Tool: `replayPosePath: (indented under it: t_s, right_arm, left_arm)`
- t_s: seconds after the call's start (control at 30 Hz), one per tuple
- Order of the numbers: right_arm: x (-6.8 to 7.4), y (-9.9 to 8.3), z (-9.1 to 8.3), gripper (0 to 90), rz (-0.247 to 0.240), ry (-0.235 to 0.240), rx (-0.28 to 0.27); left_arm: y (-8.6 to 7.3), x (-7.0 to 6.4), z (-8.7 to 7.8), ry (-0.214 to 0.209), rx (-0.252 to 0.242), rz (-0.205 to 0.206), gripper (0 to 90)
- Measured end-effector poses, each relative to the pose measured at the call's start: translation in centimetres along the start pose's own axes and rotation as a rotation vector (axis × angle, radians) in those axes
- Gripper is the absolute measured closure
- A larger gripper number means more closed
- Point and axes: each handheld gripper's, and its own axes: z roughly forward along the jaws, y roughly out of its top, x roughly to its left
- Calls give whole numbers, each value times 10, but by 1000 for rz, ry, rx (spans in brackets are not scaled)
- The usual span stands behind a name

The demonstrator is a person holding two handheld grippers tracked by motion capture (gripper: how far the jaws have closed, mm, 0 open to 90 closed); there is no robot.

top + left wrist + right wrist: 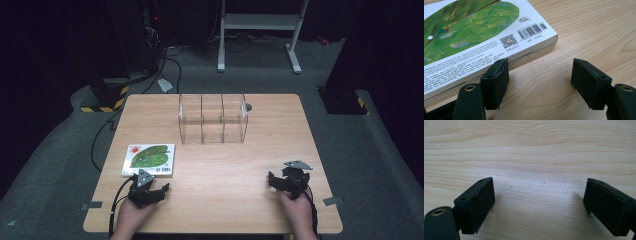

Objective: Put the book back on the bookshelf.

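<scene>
High view: you have one book (149, 159) lying flat on the tabletop (220, 170), at the near left, green leaf cover up. One clear organizer (213, 119) with three compartments stands at the far middle of the tabletop, well apart from the book. Two grippers are in play. Your left gripper (162, 189) rests low at the near left edge, just beside the book's near side, hand wrapped behind it, jaws pointing right and slightly forward. Your right gripper (272, 180) sits at the near right, well apart from the book, grey plate on top, jaws pointing left.

Left gripper view: jaws spread wide, holding nothing. One pad (495, 82) sits just beside the book's (474, 35) near edge; whether it touches, you cannot tell. The other pad is over bare wood. One barcode and one QR code show on the cover.

Right gripper view: jaws released, wide apart, bare tabletop (531, 157) between the two pads (477, 203).
</scene>
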Motion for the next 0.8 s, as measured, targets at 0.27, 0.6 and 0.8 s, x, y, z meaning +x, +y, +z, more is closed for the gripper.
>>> replayPosePath:
  t_s: [0.27, 0.6, 0.8]
  right_arm:
    - [0, 0, 0, 99, 0, 0, 0]
    - [-1, 0, 0, 99, -7, 5, -1]
    - [-1, 0, 0, 99, -10, 6, -1]
  left_arm:
    - [0, 0, 0, -1, 0, 0, 307]
    - [6, 0, -7, -38, 12, 18, 382]
    - [12, 0, -14, -44, -15, 15, 405]
